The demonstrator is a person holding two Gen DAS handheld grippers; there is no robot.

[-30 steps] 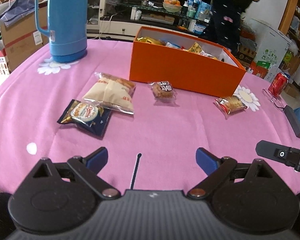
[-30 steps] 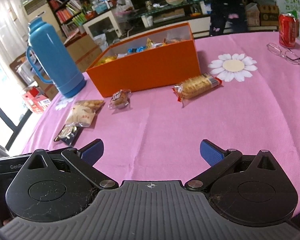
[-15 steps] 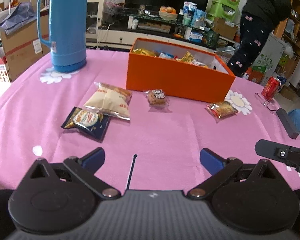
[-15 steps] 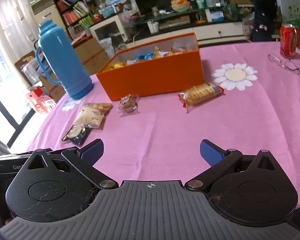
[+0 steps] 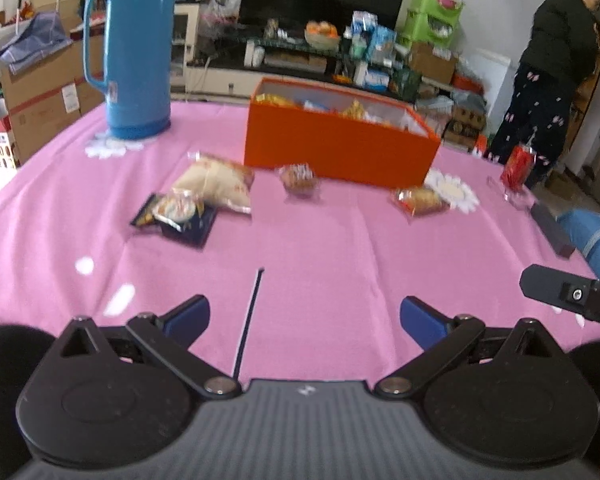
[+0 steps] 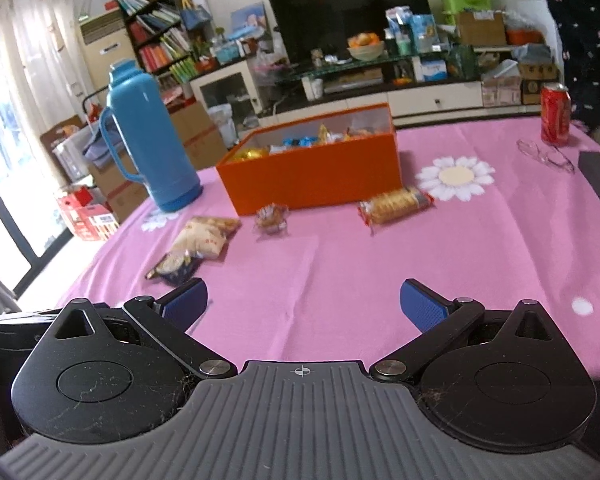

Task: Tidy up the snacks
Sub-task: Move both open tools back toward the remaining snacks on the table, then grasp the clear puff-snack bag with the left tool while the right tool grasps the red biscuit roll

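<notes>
Both grippers pulled back and rose since earlier frames; table looked farther off.
Left gripper (image 5: 304,316) jaws just opened wider, nothing between them.
Right gripper (image 6: 303,300) spread, empty.
Orange box (image 6: 312,172) already held snacks.
Four lay loose in front of box: biscuit pack (image 6: 396,204), small cake (image 6: 271,218), pale bag (image 5: 218,184), dark packet (image 5: 176,216).
Step judged: between picks.
Next: reach nearest packet, straddle it, close.

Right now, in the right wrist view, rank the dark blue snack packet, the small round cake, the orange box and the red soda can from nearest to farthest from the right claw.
1. Dark blue snack packet, just ahead of the right claw, on the left.
2. Small round cake, further in, left of centre.
3. Orange box, behind the cake.
4. Red soda can, far right edge of the table.
</notes>
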